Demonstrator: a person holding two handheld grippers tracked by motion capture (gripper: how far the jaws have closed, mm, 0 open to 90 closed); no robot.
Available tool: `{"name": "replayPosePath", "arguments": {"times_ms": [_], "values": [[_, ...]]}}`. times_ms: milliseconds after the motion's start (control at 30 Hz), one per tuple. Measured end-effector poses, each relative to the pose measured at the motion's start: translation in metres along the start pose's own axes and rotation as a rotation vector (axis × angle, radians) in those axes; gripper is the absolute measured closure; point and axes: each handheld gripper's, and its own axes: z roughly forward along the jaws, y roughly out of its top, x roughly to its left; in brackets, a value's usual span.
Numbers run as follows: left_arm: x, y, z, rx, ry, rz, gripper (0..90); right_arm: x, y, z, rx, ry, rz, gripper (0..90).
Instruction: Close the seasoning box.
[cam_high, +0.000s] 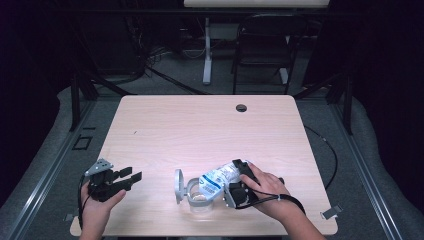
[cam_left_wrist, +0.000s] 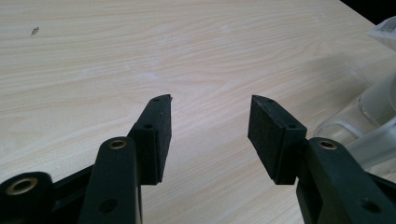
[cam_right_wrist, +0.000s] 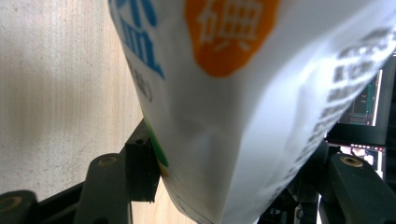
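Two claws in frame: right claw (cam_high: 239, 176) is clamped on a white printed bag (cam_high: 218, 178), tilted over a clear lidded jar (cam_high: 199, 196) near the bench (cam_high: 200, 125) front edge. Left claw (cam_left_wrist: 209, 122) sits apart, jaws spread with nothing between them, low over bare wood left of the jar.

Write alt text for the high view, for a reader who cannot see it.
The right gripper clamps a white printed bag, tipped over a clear open-lidded container near the front of a wooden table. The left gripper hangs open and empty at the table's left edge.
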Motion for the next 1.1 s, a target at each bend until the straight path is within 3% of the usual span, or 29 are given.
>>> {"name": "replayPosePath", "arguments": {"times_ms": [167, 533, 833, 1100], "values": [[0.0003, -0.0002, 0.0000, 0.000, 0.003, 0.000, 50.2, -0.0024, 0.0018, -0.0019, 0.018, -0.012, -0.041, 40.4], [0.0009, -0.0004, -0.0005, 0.002, 0.003, -0.003, 50.1, -0.0038, 0.0030, -0.0021, 0.022, -0.026, -0.070, 40.5], [0.0019, -0.0007, -0.0010, 0.003, 0.003, -0.007, 50.1, -0.0078, 0.0047, -0.0037, 0.055, -0.040, -0.128, 40.6], [0.0020, -0.0008, -0.0010, 0.005, 0.003, -0.006, 50.1, -0.0075, 0.0051, -0.0035, 0.048, -0.048, -0.139, 40.8]]}}
